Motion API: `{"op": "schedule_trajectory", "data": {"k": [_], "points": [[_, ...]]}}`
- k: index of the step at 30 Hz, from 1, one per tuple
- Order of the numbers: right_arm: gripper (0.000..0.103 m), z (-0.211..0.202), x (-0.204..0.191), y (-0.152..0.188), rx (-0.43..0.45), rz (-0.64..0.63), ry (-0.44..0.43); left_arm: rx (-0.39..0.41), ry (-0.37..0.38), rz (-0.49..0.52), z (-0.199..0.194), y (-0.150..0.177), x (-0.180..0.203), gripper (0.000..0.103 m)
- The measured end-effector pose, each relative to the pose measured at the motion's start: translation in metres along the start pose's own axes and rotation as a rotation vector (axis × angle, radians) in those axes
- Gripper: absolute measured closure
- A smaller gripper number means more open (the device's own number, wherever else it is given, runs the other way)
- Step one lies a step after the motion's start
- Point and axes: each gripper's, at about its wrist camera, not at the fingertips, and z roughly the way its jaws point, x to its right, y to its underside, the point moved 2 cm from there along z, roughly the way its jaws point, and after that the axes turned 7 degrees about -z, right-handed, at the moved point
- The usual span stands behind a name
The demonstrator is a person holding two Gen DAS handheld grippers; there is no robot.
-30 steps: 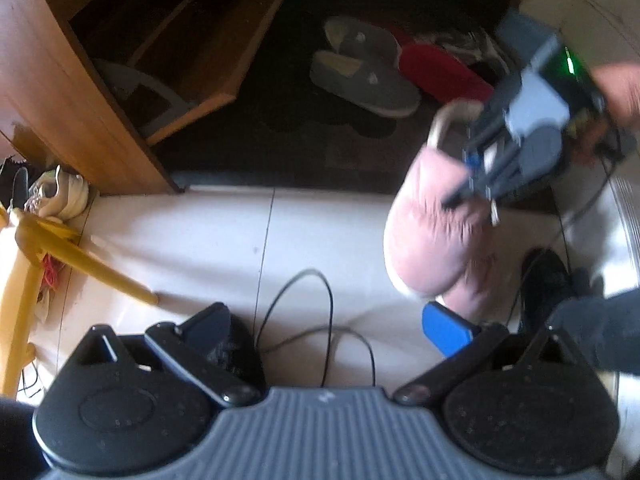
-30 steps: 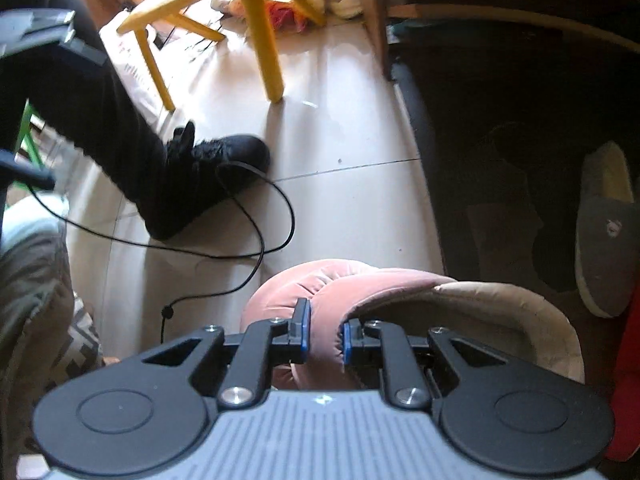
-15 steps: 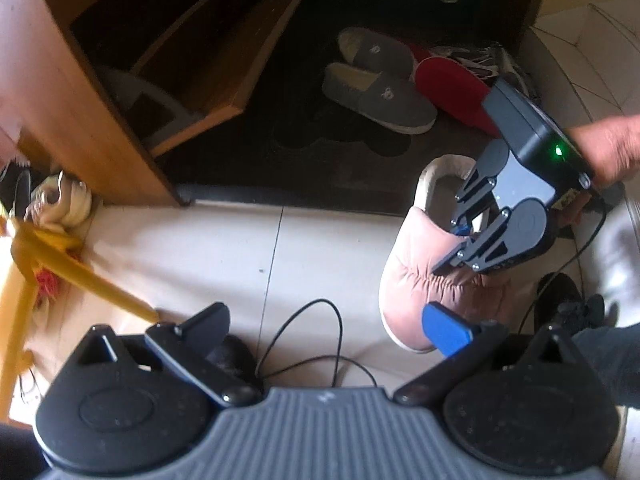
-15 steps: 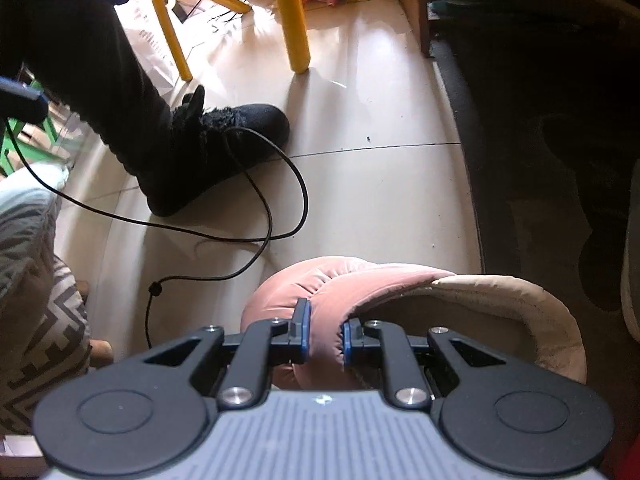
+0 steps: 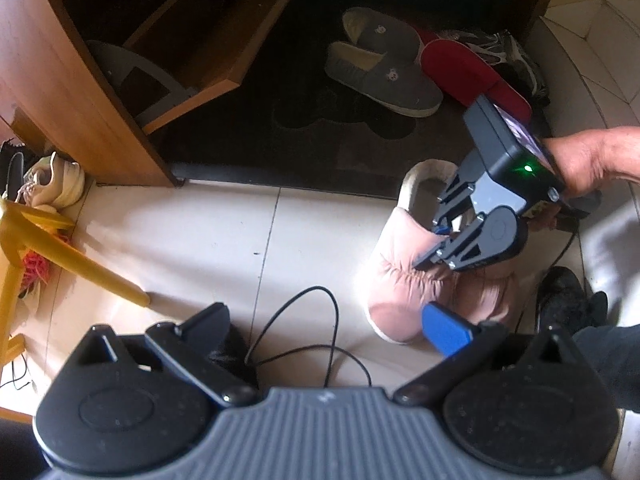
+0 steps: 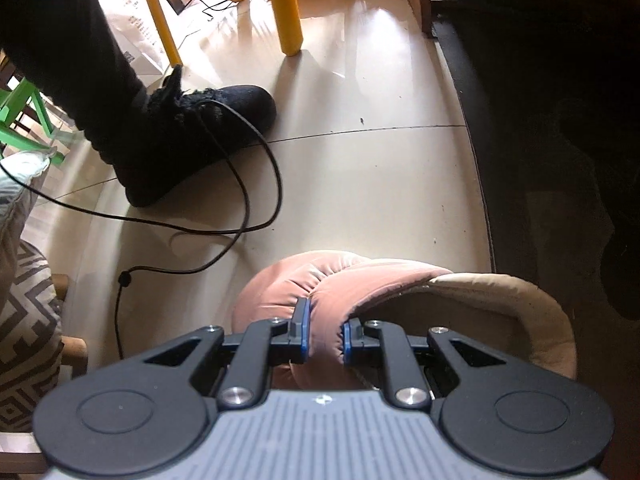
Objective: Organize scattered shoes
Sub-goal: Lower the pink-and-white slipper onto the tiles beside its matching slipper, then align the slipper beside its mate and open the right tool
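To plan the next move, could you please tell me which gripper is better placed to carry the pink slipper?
Right gripper: its jaws already pinch the pink slipper. The left gripper is open, empty.

bare tile (image 5: 224, 240) ahead; cable (image 5: 304, 336), yellow chair leg (image 5: 92, 272) alongside

Glossy cream tile floor (image 6: 360, 184), dark mat (image 5: 280, 128), wooden cabinet (image 5: 60, 92), yellow stool leg (image 6: 288, 4)
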Motion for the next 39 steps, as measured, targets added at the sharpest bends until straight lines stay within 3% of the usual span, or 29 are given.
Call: {"op": "schedule_trajectory", "data": {"k": [4, 8, 11, 17, 21, 23, 25, 30, 32, 34, 39], "points": [[0.085, 0.006, 0.007, 0.002, 0.007, 0.016, 0.011, -0.002, -0.006, 0.007, 0.003, -0.001, 0.002, 0.000], [0.070, 0.009, 0.012, 0.007, -0.014, 0.088, 0.045, -0.006, -0.002, -0.001, 0.003, -0.003, 0.003, 0.000], [0.070, -0.004, 0.016, 0.010, 0.010, 0.147, 0.053, 0.010, 0.006, -0.001, -0.001, -0.004, 0.005, 0.000], [0.065, -0.059, 0.021, 0.030, 0.071, 0.322, 0.163, 0.052, 0.032, 0.013, -0.014, -0.003, 0.013, 0.000], [0.065, -0.087, 0.014, 0.066, 0.105, 0.535, 0.236, 0.057, 0.046, 0.017, -0.017, -0.003, 0.021, 0.000], [0.065, -0.089, 0.002, 0.078, 0.076, 0.579, 0.276, 0.073, 0.045, 0.014, -0.021, -0.001, 0.022, 0.000], [0.065, -0.088, -0.011, 0.088, 0.105, 0.675, 0.274, 0.098, 0.023, 0.008, -0.026, 0.000, 0.022, 0.000], [0.065, -0.071, -0.036, 0.076, 0.158, 0.783, 0.301, 0.116, -0.028, -0.001, -0.026, 0.002, 0.017, 0.000], [0.058, -0.065, -0.043, 0.069, 0.252, 0.915, 0.330, 0.118, -0.049, 0.002, -0.024, 0.000, 0.016, 0.000], [0.050, -0.057, -0.053, 0.068, 0.373, 1.100, 0.368, 0.124, -0.067, 0.004, -0.022, -0.002, 0.017, 0.000], [0.050, -0.050, -0.075, 0.071, 0.397, 1.263, 0.558, 0.137, -0.066, 0.055, -0.021, -0.006, 0.028, 0.000]]}}
